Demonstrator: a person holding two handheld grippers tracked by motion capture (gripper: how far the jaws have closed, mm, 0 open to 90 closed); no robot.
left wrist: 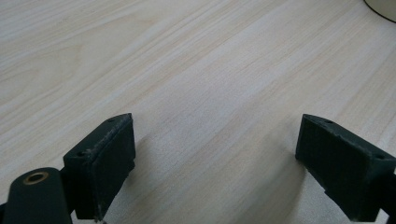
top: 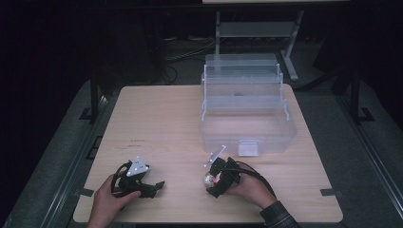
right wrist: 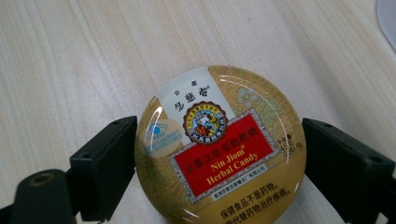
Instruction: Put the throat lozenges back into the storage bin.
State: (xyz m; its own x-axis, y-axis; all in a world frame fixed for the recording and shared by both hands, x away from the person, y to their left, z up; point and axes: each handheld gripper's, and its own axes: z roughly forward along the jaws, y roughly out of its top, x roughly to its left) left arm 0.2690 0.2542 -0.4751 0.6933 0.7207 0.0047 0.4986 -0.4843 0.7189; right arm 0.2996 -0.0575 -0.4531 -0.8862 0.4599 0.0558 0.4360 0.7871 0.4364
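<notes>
Item 1: desk [top: 161, 118], pale wood grain, rounded corners. I see it bare apart from the items below.

Item 2: clear plastic box [top: 247, 111], tiered trays opened back, standing at the far right part of the desk. Lower tub looks empty from the high view; a white latch sits on its near wall.

Item 3: candy tin [right wrist: 219, 144], round, gold, domed lid, red label reading "Nin Jiom Herbal Candy". It sits between the jaws of my right hand-held gripper [right wrist: 219, 163], at the near right of the desk, in front of the box. Being round, it has no long axis to align. Label text runs tilted in the right gripper view.

Item 4: right hand-held gripper [top: 219, 179]. Jaws set about the tin's width, one at each flank of the rim. The left jaw looks to touch the rim; at the right jaw I cannot tell contact from a hair of gap, nor whether the tin is lifted or resting on the desk. The hand comes in from the near edge, jaws pointing left and down.

Item 5: left hand-held gripper [top: 142, 185], near left of desk, well apart from the tin. Jaws spread wide with nothing between them but bare wood [left wrist: 210, 93]; gripper low over the desk.

Judgement: the right hand is nearer the box, which lies beyond it, slightly right.
</notes>
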